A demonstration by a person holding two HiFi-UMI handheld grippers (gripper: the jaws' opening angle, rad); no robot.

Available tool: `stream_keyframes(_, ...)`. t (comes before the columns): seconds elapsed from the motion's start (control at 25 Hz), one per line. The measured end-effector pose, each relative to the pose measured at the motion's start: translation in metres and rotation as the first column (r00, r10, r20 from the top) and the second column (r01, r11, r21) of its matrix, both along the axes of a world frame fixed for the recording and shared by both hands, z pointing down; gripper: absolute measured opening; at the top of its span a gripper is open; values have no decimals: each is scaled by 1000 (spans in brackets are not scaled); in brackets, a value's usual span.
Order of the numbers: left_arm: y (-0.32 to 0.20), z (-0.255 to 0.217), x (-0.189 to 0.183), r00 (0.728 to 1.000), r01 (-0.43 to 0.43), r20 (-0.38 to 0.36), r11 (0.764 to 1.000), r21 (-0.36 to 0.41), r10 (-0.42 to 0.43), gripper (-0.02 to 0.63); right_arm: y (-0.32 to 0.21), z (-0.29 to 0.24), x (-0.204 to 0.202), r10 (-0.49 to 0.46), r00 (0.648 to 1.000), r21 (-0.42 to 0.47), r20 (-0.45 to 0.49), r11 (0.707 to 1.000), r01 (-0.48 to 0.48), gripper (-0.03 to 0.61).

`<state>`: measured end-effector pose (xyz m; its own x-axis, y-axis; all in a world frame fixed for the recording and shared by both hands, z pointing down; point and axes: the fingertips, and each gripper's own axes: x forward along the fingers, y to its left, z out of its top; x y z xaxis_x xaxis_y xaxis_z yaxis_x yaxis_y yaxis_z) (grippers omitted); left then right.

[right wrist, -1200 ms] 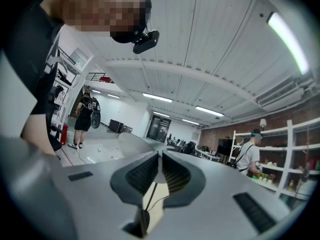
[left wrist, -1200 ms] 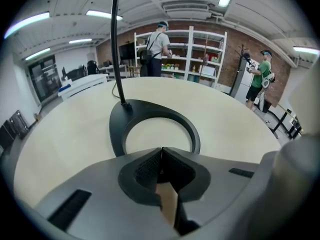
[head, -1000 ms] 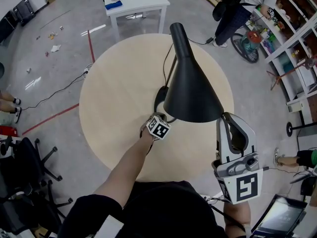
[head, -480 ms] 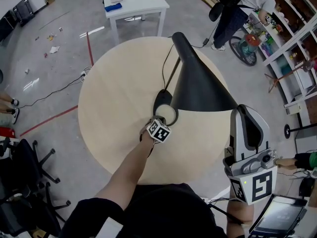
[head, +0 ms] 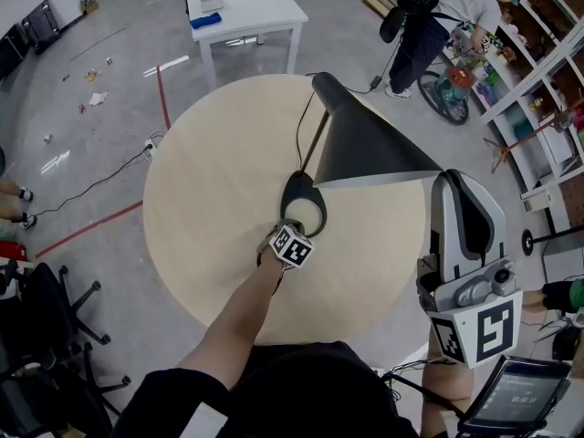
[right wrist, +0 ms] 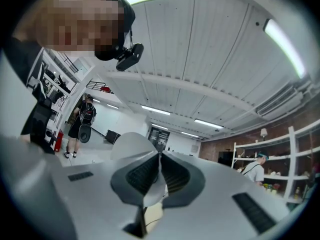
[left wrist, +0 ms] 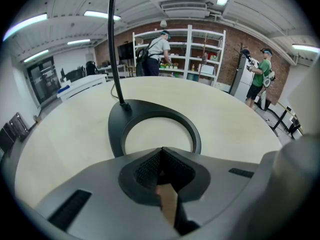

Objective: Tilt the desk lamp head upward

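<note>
A black desk lamp stands on the round wooden table (head: 210, 181). Its ring base (head: 303, 199) (left wrist: 150, 119) carries a thin stem (head: 310, 140) (left wrist: 112, 39) up to the cone shade (head: 365, 140), which is tipped up so its rim shows edge-on. My right gripper (head: 447, 176) (right wrist: 160, 154) is at the shade's right rim; its jaws have just been closing and are shut on that thin white-lined edge. My left gripper (head: 285, 231) (left wrist: 161, 149) is shut, its tips down at the base's near edge; whether they touch it I cannot tell.
A white table (head: 246, 3) stands beyond the round one. A person (head: 433, 26) stands by shelves at the back right. An office chair (head: 36, 318) is at the lower left, a screen (head: 516, 400) at the lower right. Cables lie on the floor.
My right gripper has risen with the shade's rim, and the shade has tipped upward from facing down to nearly edge-on. The left gripper and the base have stayed put.
</note>
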<state>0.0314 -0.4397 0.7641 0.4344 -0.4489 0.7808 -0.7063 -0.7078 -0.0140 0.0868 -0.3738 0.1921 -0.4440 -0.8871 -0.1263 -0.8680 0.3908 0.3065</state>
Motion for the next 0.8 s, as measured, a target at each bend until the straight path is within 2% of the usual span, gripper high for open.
stream_keyframes(0.44, 1, -1, 0, 1000, -2, 12, 1000, -11, 2, 5, -5, -8, -1, -38, 999, 20, 27, 999, 37, 15)
stream_keyframes(0.56, -2, 3, -4, 996, -16, 83, 1000, 23, 14, 5, -6, -7, 1, -65, 997, 21, 36, 998, 65, 14)
stream_keyframes(0.64, 0, 0, 0, 985, -98, 153, 992, 82, 84, 6, -6, -5, 4, -78, 996, 31, 40, 997, 77, 12)
stream_keyframes(0.72, 13, -7, 14, 962, -236, 170, 963, 129, 213, 6, -5, -4, 5, -77, 996, 44, 32, 996, 76, 11)
stream_keyframes(0.8, 30, -10, 25, 934, -340, 167, 930, 138, 316, 6, -3, -4, 4, -77, 997, 56, 21, 996, 76, 11)
